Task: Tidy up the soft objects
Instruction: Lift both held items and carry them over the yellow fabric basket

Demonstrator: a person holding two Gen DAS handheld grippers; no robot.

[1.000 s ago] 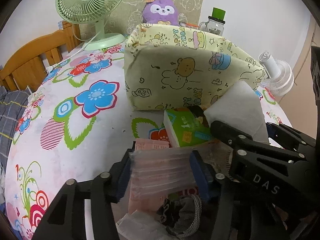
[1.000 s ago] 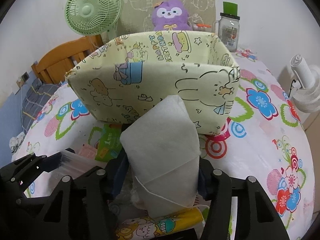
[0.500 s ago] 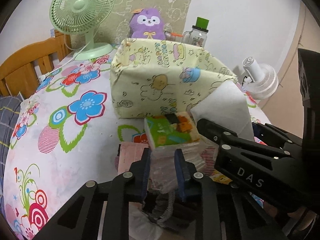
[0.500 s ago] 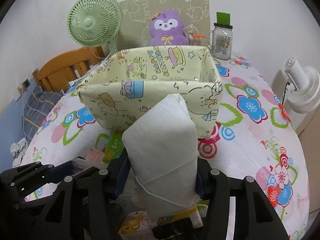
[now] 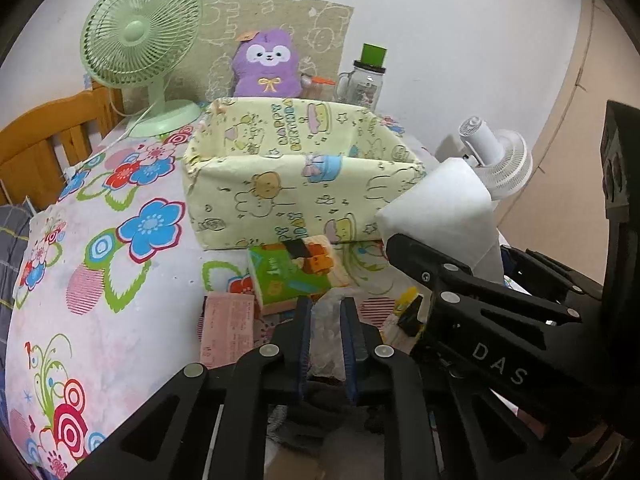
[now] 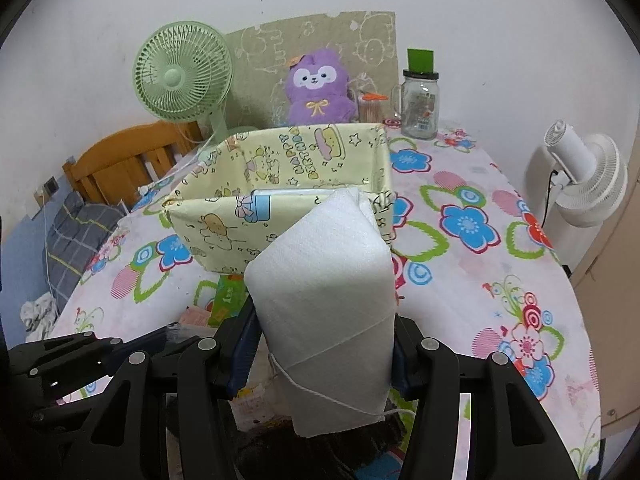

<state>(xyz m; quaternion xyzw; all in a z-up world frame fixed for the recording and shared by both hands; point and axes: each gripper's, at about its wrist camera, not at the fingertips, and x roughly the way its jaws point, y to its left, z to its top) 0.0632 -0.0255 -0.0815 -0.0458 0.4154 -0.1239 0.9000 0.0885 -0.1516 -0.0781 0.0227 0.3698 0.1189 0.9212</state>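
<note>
White wrapped bundle | before the yellow box, pinched by your right gripper | left gripper squeezes a clear plastic packet | step: carrying | next: you lift both over the box rim.

The tablecloth is pale pink, printed with blue, red and green flowers and rings. The fabric box is pale yellow with cartoon animals and birthday lettering. Behind it sits a purple plush toy with a white face and yellow bow. The far-left desk fan is mint green; the right-hand fan white. The jar is clear with a green lid. The near tissue pack is green and orange.
</note>
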